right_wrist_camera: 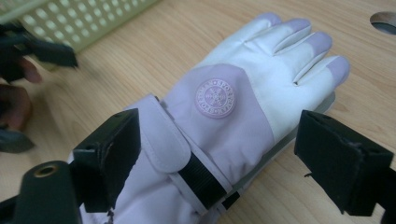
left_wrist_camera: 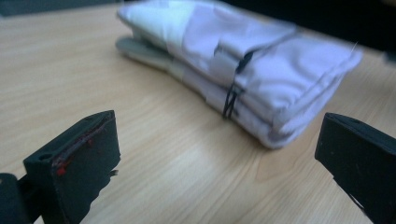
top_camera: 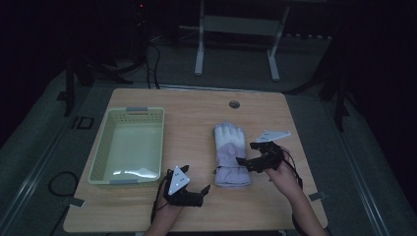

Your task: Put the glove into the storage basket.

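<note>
high view, table: light wooden table (top_camera: 196, 105) with a round cable hole (top_camera: 234, 104) near its far edge; dark floor all round.
basket: pale green slotted plastic basket (top_camera: 129, 146) on the table's left half, grey tabs on its far and near rims; a corner of it also shows at top left in the right gripper view (right_wrist_camera: 70, 18).
gloves: pair of lilac-and-white ski gloves (top_camera: 230, 153), stacked one on the other, lying flat right of the basket and well apart from it, fingers toward the far edge, cuffs toward the person.
glove detail: right gripper view has a round snowflake badge (right_wrist_camera: 215, 97) on the back of the top glove (right_wrist_camera: 243, 93) and a black strap (right_wrist_camera: 203, 179) across the wrist.
left gripper view, gloves: the stack (left_wrist_camera: 243, 70) seen side-on, two layers, a thin black cord (left_wrist_camera: 232, 95) hanging at the edge.
right gripper: right gripper (top_camera: 248, 155) at the gloves' right side near the cuff; jaws spread wide, straddling the wrist part of the top glove, pads not pressing on it.
left gripper: left gripper (top_camera: 196, 183) low over the table between basket and gloves, near the front edge; jaws released, bare wood between them, the gloves just ahead.
hands: forearms come in from the near edge.
</note>
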